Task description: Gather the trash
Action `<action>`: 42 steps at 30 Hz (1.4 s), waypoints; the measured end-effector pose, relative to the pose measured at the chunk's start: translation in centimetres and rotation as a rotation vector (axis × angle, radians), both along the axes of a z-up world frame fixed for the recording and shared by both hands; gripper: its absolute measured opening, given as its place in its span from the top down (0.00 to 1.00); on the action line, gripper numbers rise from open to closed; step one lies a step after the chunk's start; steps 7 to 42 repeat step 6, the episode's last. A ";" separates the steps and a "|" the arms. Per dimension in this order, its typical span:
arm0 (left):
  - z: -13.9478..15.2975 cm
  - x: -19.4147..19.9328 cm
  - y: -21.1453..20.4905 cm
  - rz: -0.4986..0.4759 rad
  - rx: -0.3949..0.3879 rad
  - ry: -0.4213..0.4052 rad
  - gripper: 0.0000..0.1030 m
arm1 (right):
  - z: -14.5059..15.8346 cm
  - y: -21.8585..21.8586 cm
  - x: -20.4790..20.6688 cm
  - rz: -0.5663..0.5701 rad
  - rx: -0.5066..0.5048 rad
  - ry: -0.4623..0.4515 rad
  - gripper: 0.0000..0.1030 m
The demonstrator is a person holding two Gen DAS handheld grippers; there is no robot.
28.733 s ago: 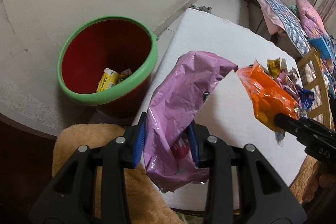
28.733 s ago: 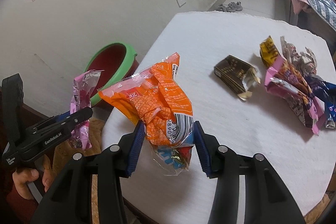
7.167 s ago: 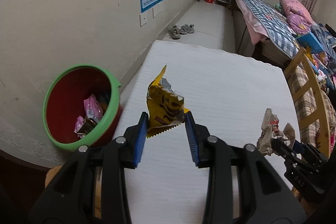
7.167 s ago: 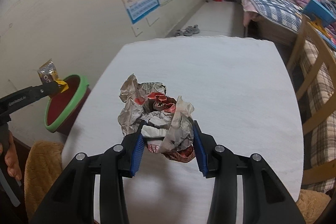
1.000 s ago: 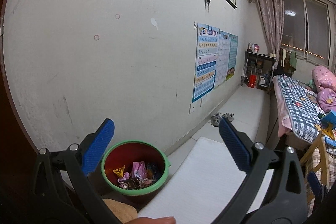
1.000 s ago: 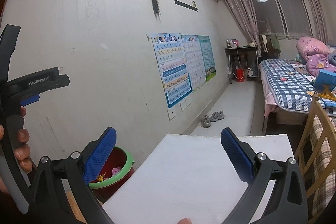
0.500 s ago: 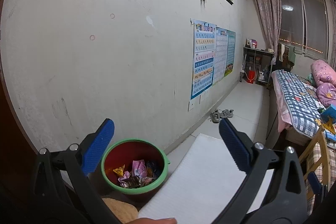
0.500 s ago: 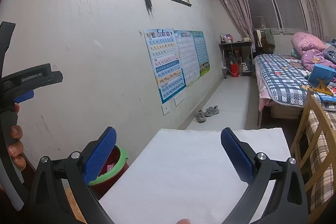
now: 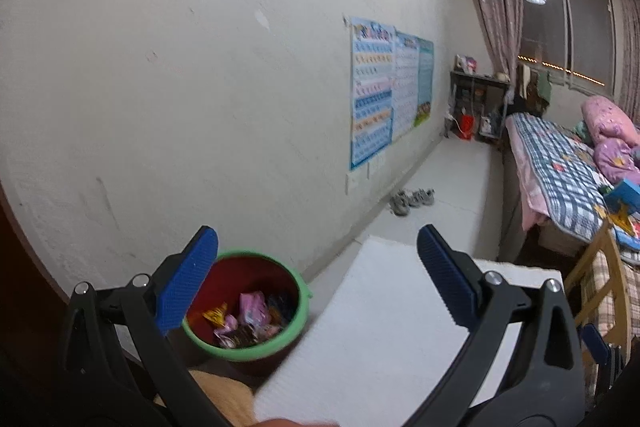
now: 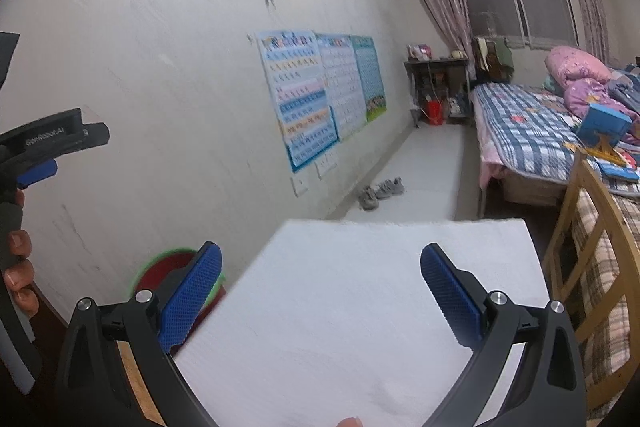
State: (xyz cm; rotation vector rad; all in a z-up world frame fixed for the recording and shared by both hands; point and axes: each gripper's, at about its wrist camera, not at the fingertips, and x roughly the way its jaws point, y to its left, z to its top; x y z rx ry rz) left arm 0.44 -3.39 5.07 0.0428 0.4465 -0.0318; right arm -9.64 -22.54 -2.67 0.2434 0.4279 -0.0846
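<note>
The left gripper point(image 9: 316, 283) is wide apart and holds nothing. Its two blue pads point(image 9: 188, 285) are bumpy like little dots, and the arms behind them are smooth black plastic. The right gripper point(image 10: 320, 301) is wide apart too, with the same blue bumpy pads point(image 10: 450, 299), and it is empty.

The trash point(image 9: 244, 319) lies in the red bin point(image 9: 260, 275) with the green rim, down on the floor next to the white table point(image 9: 384, 331). The wrappers look shiny and crinkly: one pink, one yellow, some dark. They are blurry, so the words on them cannot be read. The left pad covers part of the bin's rim. In the right wrist view the bin point(image 10: 160, 267) is mostly hidden behind the gripper's left pad, and only a bit of red and green shows.

The table top is flat and white with fine lines, and it is bare. Its near edge is cut off at the bottom of both views. A fingertip point(image 10: 348, 421) peeks in at the very bottom edge.

At the far left of the right wrist view a hand point(image 10: 18, 267) grips the other tool, but most of it is cut off. A fuzzy tan cushion point(image 9: 224, 395) sits under the bin side, partly hidden. A wooden chair point(image 10: 588, 259) stands by the table's right side.
</note>
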 end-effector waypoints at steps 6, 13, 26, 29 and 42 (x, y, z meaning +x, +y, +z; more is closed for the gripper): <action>-12.0 3.4 -1.9 -0.137 -0.097 0.209 0.05 | -8.7 -3.2 1.5 -0.131 -0.065 0.236 0.06; -12.0 3.4 -1.9 -0.137 -0.097 0.209 0.05 | -8.7 -3.2 1.5 -0.131 -0.065 0.236 0.06; -12.0 3.4 -1.9 -0.137 -0.097 0.209 0.05 | -8.7 -3.2 1.5 -0.131 -0.065 0.236 0.06; -12.0 3.4 -1.9 -0.137 -0.097 0.209 0.05 | -8.7 -3.2 1.5 -0.131 -0.065 0.236 0.06; -12.0 3.4 -1.9 -0.137 -0.097 0.209 0.05 | -8.7 -3.2 1.5 -0.131 -0.065 0.236 0.06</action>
